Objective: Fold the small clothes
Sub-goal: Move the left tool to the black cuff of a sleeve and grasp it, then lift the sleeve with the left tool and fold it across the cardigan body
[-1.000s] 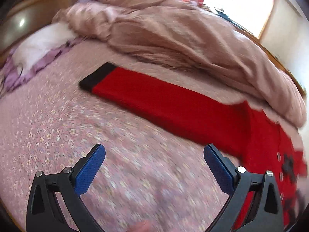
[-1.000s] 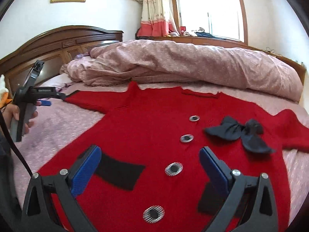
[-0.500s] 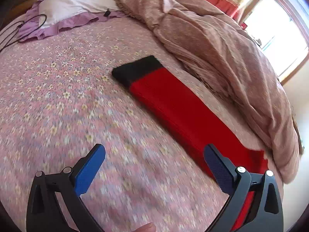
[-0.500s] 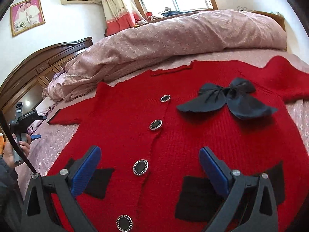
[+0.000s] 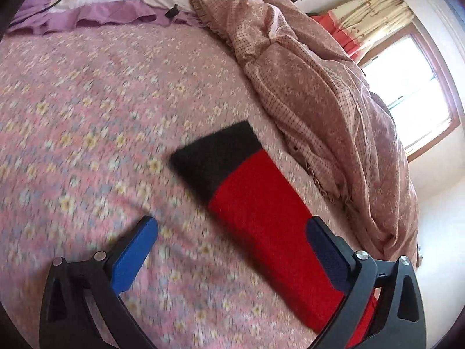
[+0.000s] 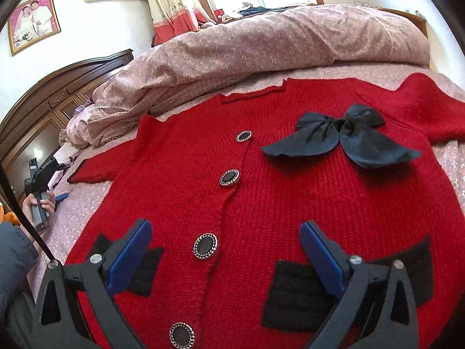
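Hovering both grippers with fingers released: my left gripper (image 5: 229, 250) nears the red knitted cardigan's (image 6: 290, 197) black-cuffed sleeve (image 5: 250, 200), spread flat on the floral bedsheet (image 5: 87, 122). Pinching sheet along with the cuff could drag everything askew.

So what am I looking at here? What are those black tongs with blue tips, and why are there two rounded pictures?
There is no robot. A person holds a hand tool with two fingers in each hand, and a wide-angle camera on each tool looks forward along those fingers; that gives the rounded pictures.

The left gripper hangs open over the flowered bedsheet, near the sleeve of a red cardigan; the sleeve ends in a black cuff.

The right gripper is open too, above the cardigan's front, which lies flat, buttons up, with a dark bow. At the left edge of that picture you see the person's hand holding the other tool. A rumpled quilt lies behind. Nothing is held.
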The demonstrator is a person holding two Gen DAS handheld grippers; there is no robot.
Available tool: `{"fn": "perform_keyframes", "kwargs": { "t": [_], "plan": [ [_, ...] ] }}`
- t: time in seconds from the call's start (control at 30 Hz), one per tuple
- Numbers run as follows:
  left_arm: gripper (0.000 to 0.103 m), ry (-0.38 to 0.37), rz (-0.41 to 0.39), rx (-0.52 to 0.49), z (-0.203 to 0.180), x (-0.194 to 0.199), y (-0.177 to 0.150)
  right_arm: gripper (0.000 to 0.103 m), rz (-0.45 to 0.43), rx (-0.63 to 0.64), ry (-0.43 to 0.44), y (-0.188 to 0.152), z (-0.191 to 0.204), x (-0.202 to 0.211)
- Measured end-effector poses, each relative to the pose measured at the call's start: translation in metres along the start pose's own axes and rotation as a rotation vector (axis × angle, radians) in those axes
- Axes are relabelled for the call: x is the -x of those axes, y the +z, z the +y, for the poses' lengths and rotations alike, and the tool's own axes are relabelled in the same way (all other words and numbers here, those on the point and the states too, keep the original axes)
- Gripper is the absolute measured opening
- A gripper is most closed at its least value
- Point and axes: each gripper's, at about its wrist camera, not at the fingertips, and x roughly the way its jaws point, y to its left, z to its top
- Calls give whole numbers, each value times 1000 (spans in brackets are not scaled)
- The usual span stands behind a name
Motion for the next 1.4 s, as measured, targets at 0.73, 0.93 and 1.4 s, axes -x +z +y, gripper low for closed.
{"fn": "perform_keyframes", "kwargs": {
  "t": [0.73, 0.93, 1.4],
  "plan": [
    [51, -207, 102, 229, 20, -23, 21, 103, 21, 15, -3, 0, 4, -7],
    [18, -159, 60, 232, 25, -24, 22, 103, 22, 17, -5, -1, 4, -6],
    [3, -212, -81, 17, -61, 38, 15, 103, 6, -4, 21, 3, 1, 1]
  ]
}}
